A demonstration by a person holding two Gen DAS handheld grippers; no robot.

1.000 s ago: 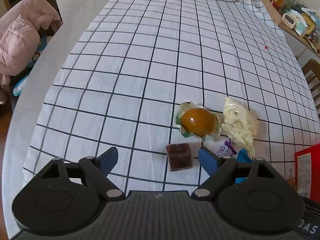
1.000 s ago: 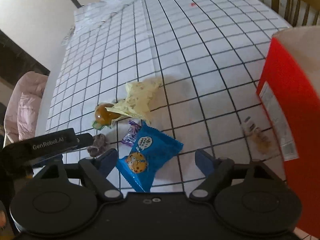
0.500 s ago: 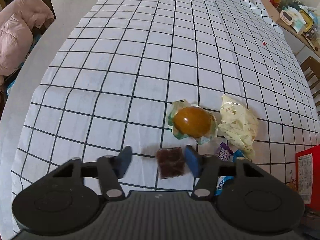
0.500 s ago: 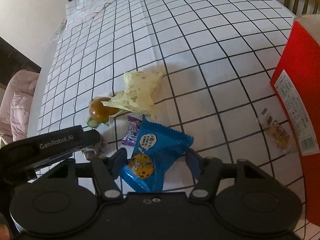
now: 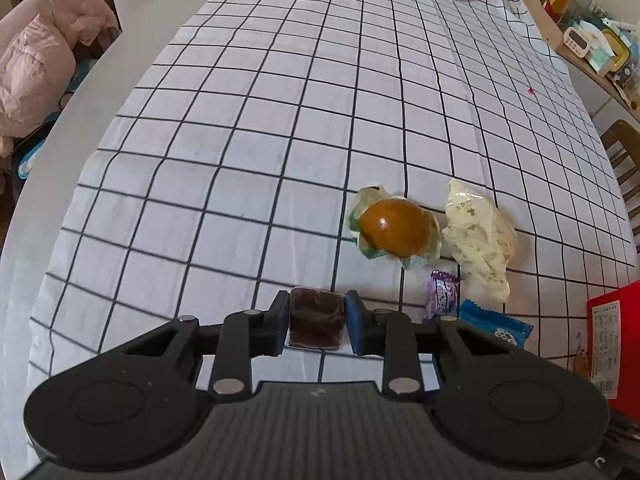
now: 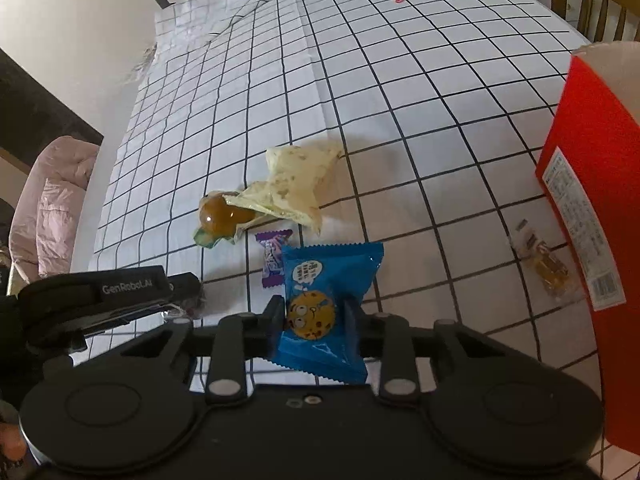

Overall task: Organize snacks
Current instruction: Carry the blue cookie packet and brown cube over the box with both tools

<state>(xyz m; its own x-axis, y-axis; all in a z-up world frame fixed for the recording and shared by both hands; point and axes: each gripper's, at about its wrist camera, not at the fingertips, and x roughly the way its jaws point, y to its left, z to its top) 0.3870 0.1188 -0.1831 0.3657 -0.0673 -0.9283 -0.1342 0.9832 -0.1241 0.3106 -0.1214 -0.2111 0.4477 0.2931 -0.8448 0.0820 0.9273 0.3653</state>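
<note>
Left gripper (image 5: 317,322) pads against dark brown snack cube (image 5: 317,321)

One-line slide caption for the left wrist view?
Left hand-held gripper closed on brown snack cube on checked tablecloth.

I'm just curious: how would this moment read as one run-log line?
left gripper: closing on brown cube snack | right gripper: closing on blue cookie packet | red box: nearby

Far tablecloth (image 5: 320,100) lies open; red box (image 6: 600,200) blocks the right.
</note>
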